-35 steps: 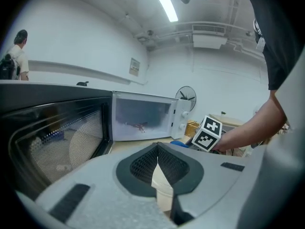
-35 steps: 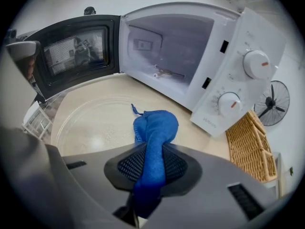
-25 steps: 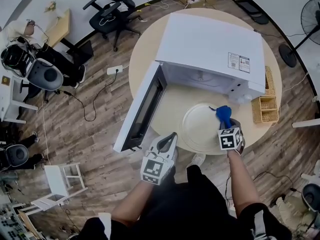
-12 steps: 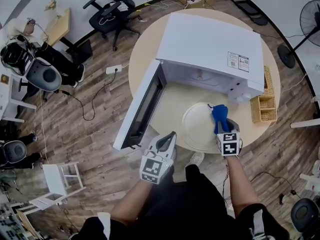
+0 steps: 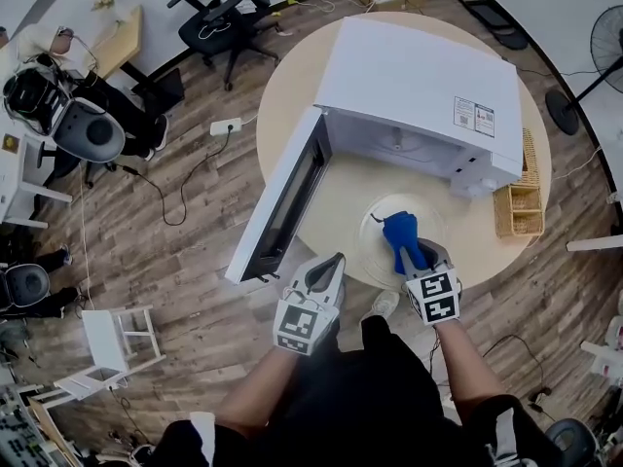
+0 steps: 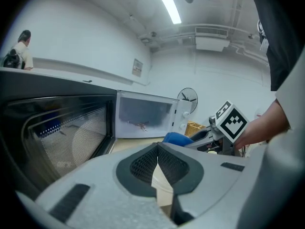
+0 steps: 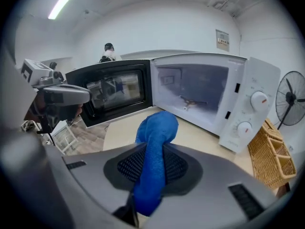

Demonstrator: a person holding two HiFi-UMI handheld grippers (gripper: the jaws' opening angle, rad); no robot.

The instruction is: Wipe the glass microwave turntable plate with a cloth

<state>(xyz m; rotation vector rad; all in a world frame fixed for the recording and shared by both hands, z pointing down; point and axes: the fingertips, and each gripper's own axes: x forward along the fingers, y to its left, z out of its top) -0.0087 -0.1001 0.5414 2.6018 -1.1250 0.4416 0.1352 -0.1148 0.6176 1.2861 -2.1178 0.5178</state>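
plate: glass turntable plate (image 5: 374, 251) lies flat on the round table (image 5: 292, 105), out of the oven, just in front of the open cavity and near the table's front edge
cloth: blue cloth (image 5: 400, 234), bunched, lies over the middle of the plate in the head view; can't confirm actual contact with the glass
right gripper (image 5: 414, 257): clamped on the cloth. In its own view the cloth runs up between the pads and bulges out past the tips. It comes in over the plate's near rim
left gripper (image 5: 332, 266): jaws closed, pads meeting at the tips, nothing between them. It is held off the table's front edge, left of the plate, apart from it
microwave (image 5: 419, 86): white, behind the plate, cavity facing the person
door (image 5: 282, 197): swung fully open to the left, dark window
controls: two knobs (image 7: 252, 113) on the panel at the right of the cavity
wicker basket (image 5: 516, 207): on the table, right of the microwave, well apart from the plate
fan (image 5: 605, 32): on the floor, far right
office chair (image 5: 219, 13): on the floor beyond the table
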